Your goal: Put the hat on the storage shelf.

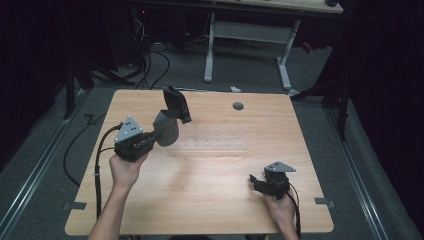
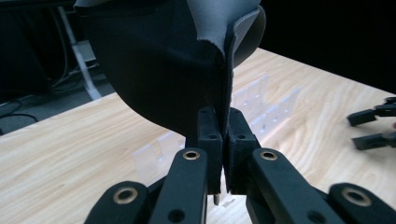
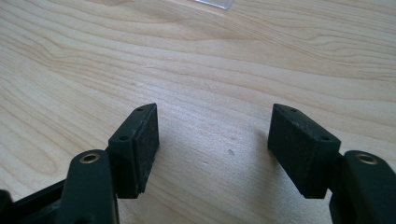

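Nearest the camera in the left gripper view, the two black jaws of the left gripper (image 2: 223, 140) stand pressed together, pinching the thin edge of a dark fabric piece (image 2: 159, 70) that has a grey lining – it rises from the jaws and drapes across the upper half of that view. In the high view the same left gripper (image 1: 152, 136) sits above the left part of the wooden table (image 1: 210, 200), held by the left hand (image 1: 125, 167), whose forearm comes up from the bottom edge; the gripper points up and to the right, and the fabric piece (image 1: 170, 120) hangs lifted off the wood, its dark flap sticking up toward the far edge.

The right hand (image 1: 280, 207) rests low near the table's near right corner, holding the right gripper (image 1: 257, 182) close to the wood and pointing left. The right gripper view looks along its jaws, which stand wide apart with nothing but bare wood grain between them.

A clear plastic rack (image 1: 215, 142) lies flat at the table's middle, just right of the lifted fabric. A small dark round spot (image 1: 238, 105) sits near the far edge. Between the two grippers the tabletop is open wood – well apart, they have room on every side. The left gripper view also shows the right gripper's jaw tips far off at its right edge.
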A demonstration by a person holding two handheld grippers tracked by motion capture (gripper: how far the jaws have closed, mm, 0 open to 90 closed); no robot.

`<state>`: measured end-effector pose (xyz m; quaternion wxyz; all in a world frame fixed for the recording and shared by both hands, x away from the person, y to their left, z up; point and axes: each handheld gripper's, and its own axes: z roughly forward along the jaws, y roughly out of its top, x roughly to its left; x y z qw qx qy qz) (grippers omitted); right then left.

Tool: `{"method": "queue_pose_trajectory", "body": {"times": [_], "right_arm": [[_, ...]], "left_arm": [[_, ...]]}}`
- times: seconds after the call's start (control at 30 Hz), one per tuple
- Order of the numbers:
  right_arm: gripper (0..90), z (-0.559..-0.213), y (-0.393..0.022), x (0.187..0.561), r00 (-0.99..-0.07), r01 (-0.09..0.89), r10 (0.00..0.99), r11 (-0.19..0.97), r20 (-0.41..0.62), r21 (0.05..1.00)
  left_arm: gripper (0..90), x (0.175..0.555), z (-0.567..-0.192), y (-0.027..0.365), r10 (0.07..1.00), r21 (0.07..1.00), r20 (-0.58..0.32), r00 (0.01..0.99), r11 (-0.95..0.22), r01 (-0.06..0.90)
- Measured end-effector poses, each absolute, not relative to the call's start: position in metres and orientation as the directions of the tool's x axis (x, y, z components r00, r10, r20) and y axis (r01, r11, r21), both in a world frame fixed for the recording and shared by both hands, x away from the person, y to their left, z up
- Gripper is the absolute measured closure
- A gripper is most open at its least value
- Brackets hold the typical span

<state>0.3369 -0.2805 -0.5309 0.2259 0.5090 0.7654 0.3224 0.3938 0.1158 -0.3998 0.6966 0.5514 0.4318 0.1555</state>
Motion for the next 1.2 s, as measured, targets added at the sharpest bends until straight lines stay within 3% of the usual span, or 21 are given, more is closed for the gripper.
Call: {"method": "queue_pose_trajectory", "body": {"times": [1.2], "right_arm": [[34.0, -0.531, -0.279, 0.337, -0.391, 0.630, 0.920, 0.283, -0.019, 0.723]], "left_arm": [[87.4, 0.436, -0.427, 0.102, 0.764, 0.911, -0.412, 0.497, 0.325, 0.256]]}}
